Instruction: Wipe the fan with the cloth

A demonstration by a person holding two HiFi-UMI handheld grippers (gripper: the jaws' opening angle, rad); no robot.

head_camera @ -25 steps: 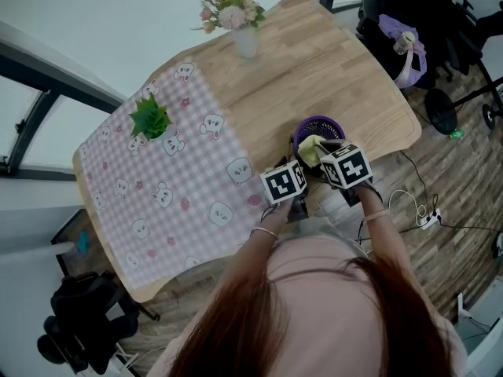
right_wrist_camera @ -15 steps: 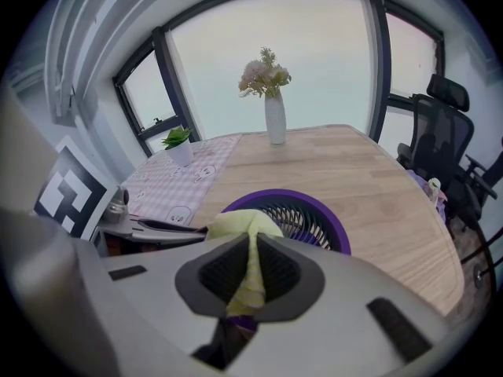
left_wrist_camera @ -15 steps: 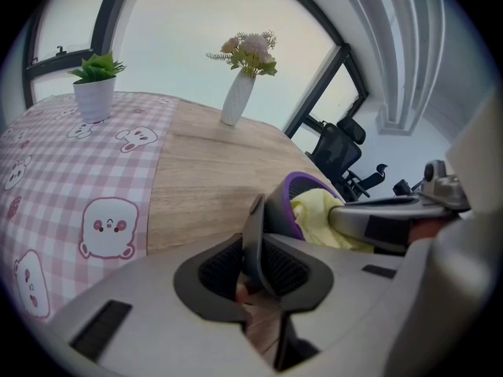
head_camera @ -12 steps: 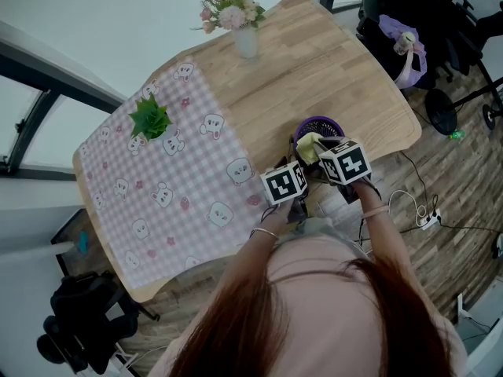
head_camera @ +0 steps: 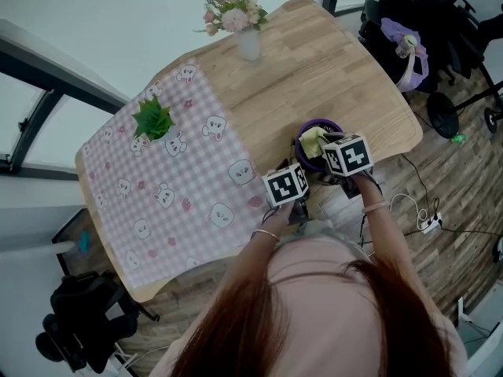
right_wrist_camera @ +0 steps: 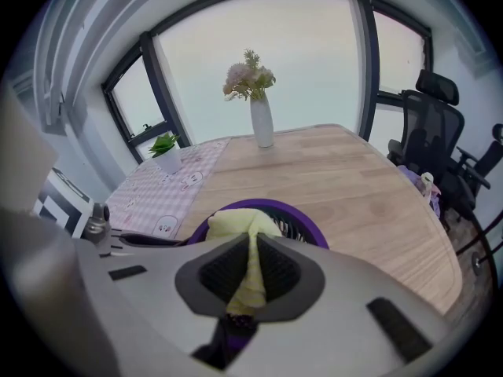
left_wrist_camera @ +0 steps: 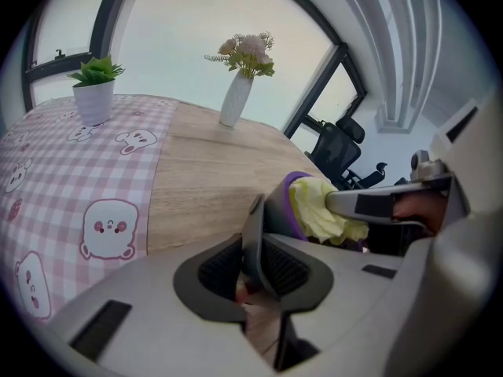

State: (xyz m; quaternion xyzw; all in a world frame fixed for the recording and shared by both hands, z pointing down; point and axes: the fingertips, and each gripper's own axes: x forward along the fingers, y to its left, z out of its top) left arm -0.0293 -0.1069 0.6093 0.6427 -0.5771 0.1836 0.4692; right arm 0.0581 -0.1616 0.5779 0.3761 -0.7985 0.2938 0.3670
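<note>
A small fan with a purple rim (head_camera: 318,126) stands near the table's front edge. In the left gripper view its purple rim (left_wrist_camera: 295,188) and grey body (left_wrist_camera: 275,210) rise just ahead of my left gripper (left_wrist_camera: 255,246), which is shut on a thin grey edge of the fan. A yellow cloth (right_wrist_camera: 240,225) lies bunched on the fan's grille (right_wrist_camera: 292,228), and my right gripper (right_wrist_camera: 250,267) is shut on it. From the head view both marker cubes sit side by side, left gripper (head_camera: 285,185) and right gripper (head_camera: 346,155), with the cloth (head_camera: 313,141) showing between the right gripper and the fan.
A white vase of flowers (head_camera: 247,39) stands at the table's far side. A potted plant (head_camera: 152,120) sits on the pink checked tablecloth (head_camera: 181,195) to the left. An office chair (head_camera: 420,22) and floor cables (head_camera: 416,210) are on the right, beyond the table's edge (head_camera: 413,132).
The right gripper has edged slightly farther onto the fan with the cloth. The left gripper keeps its hold in the same spot.
</note>
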